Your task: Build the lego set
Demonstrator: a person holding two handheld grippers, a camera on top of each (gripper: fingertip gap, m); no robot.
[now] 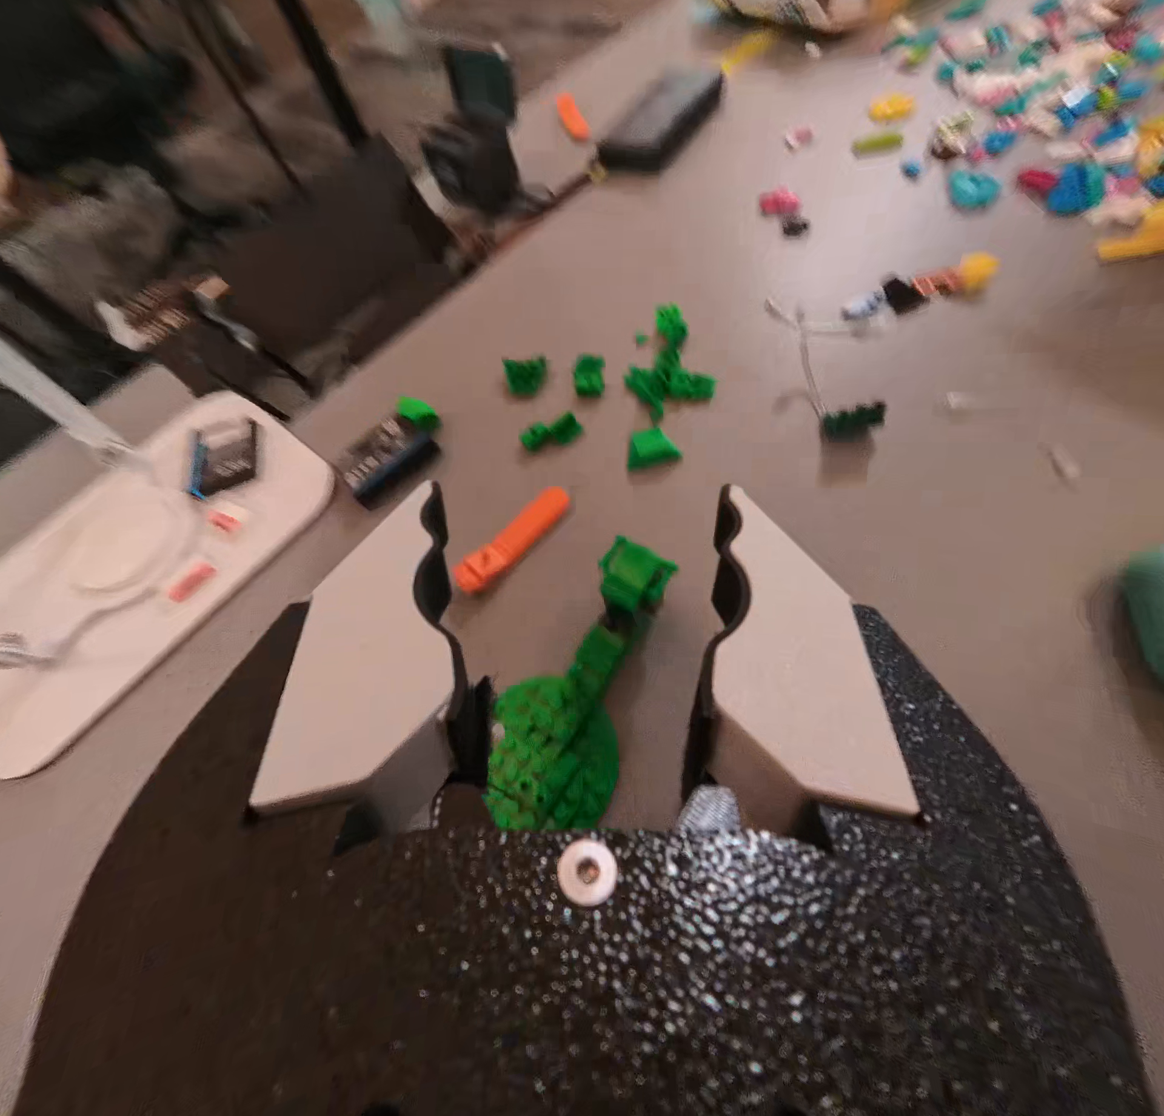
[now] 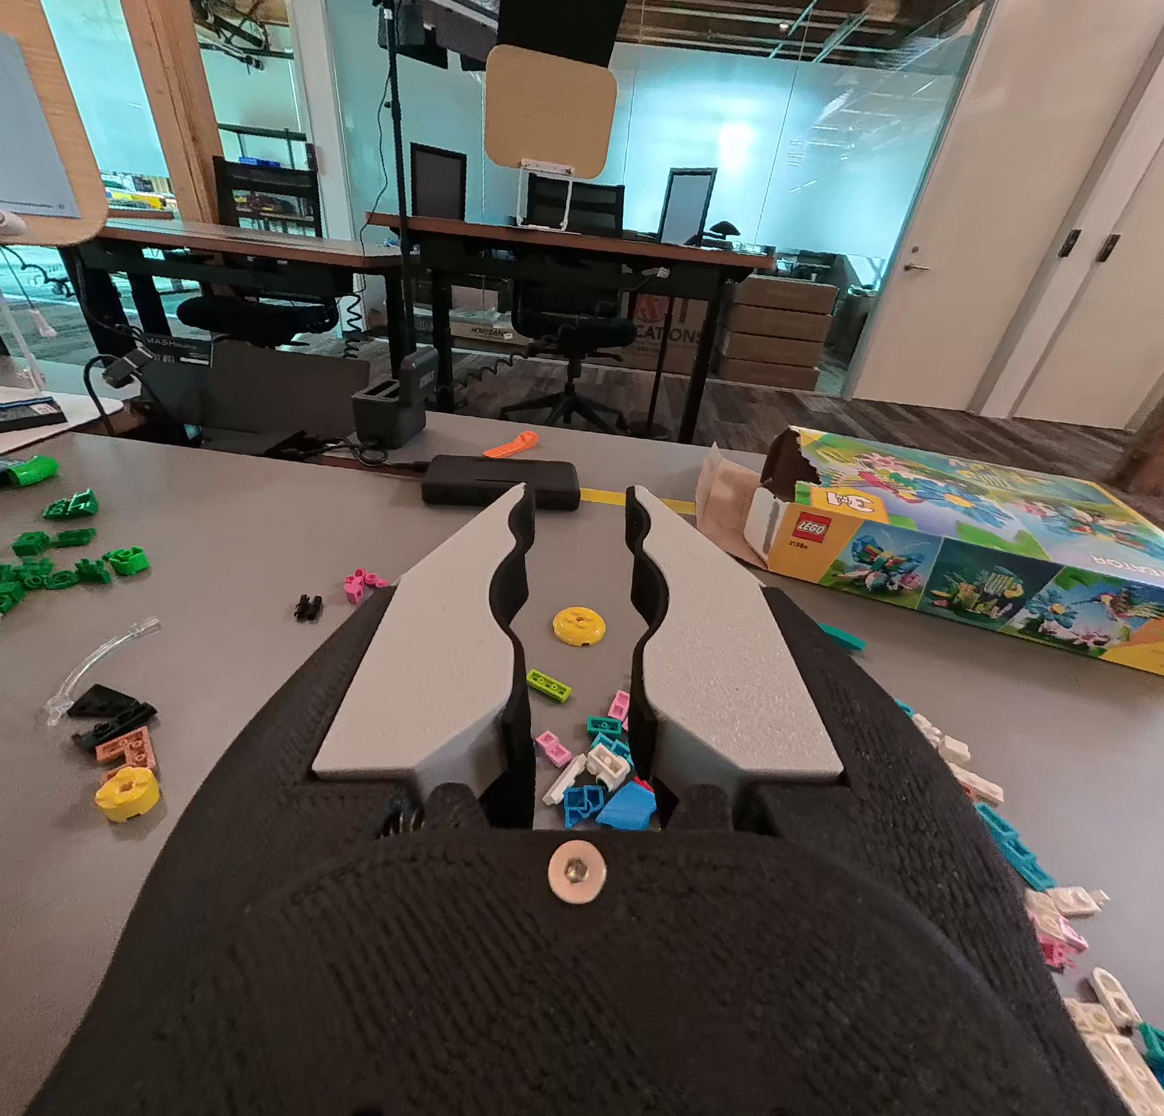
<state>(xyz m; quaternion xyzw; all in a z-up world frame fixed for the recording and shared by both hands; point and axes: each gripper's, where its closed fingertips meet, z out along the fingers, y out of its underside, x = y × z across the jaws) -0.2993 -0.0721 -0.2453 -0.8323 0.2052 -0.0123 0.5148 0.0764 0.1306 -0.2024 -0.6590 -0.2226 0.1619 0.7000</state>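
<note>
In the left wrist view my left gripper is open and empty above a green lego build: a round green plate with a green stalk ending in a boxy green piece, lying on the grey table between the fingers. Loose green pieces lie beyond. In the right wrist view my right gripper is open with a narrow gap and holds nothing. It hovers over small loose pieces: a yellow round plate, a lime plate, and pink, teal, white and blue bits.
An orange brick separator lies left of the green build. A pile of coloured pieces lies far right. The lego box lies right of the right gripper. A black case and a second orange separator lie at the table's far edge. A white tray lies left. My hands' fingertips stand some 45 cm from each other.
</note>
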